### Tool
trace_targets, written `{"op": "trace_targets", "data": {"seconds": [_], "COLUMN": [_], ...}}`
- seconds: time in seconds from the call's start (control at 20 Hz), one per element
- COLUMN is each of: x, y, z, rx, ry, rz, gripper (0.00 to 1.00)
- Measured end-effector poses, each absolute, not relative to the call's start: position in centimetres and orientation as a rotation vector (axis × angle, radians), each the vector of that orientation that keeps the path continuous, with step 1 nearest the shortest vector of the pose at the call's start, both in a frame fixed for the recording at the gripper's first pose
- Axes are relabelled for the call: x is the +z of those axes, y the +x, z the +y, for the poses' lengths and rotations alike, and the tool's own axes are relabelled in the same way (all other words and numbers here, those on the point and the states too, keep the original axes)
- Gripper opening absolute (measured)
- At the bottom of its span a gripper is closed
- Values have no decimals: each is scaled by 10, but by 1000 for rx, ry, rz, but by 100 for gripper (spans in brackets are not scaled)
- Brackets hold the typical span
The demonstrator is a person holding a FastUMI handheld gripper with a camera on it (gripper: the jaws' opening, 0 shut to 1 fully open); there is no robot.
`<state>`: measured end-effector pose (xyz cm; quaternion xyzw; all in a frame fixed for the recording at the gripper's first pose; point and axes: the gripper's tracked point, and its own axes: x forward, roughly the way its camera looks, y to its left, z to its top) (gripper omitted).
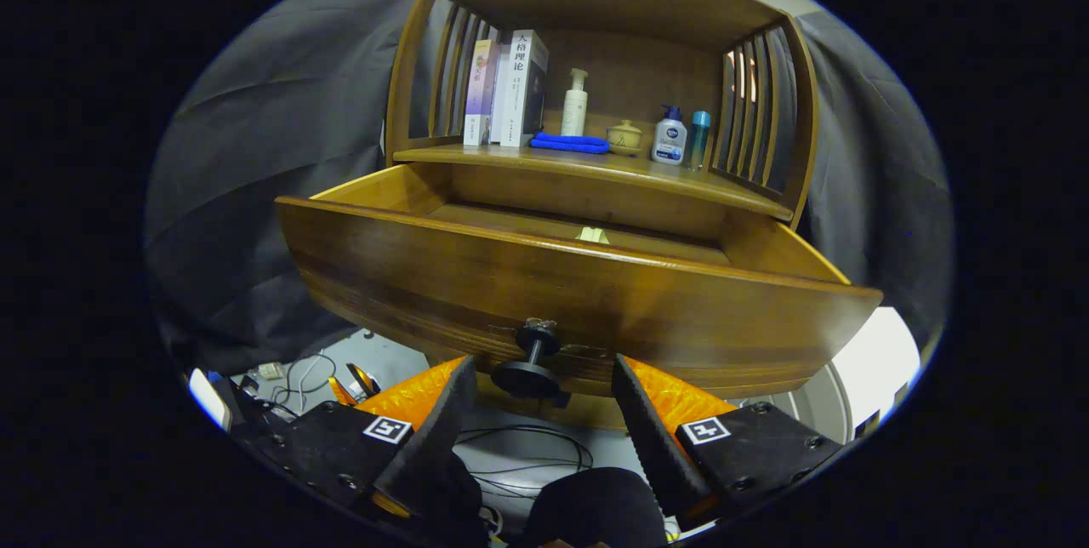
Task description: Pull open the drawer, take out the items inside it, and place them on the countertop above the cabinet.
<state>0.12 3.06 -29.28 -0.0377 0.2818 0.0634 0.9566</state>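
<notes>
Drawer [578, 301] stands pulled well out of the cabinet [595, 63]; opening step looks done. Inside, one small pale item [593, 234] near the back wall, possibly paper; not yet taken out. Gripper [538, 399] wide open, holding nothing, fingers flanking the knob [532, 365] without touching.

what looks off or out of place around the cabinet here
Nothing looks damaged or spilled. The drawer is pulled well out, with a small pale item lying inside near the back. The claw is open, its fingers either side of the drawer knob without pressing it. The items on the countertop stand upright, and the blue cloth lies flat.
</notes>
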Motion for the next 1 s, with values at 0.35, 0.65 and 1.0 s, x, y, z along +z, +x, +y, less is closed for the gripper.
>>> {"op": "trace_targets", "data": {"seconds": [0.35,0.65,1.0], "x": [-229,-186,-194], "y": [9,49,109], "z": [51,40,36], "rx": [249,229,219], "ry": [-59,-65,22], "rz": [547,520,628], "gripper": [99,98,98]}}
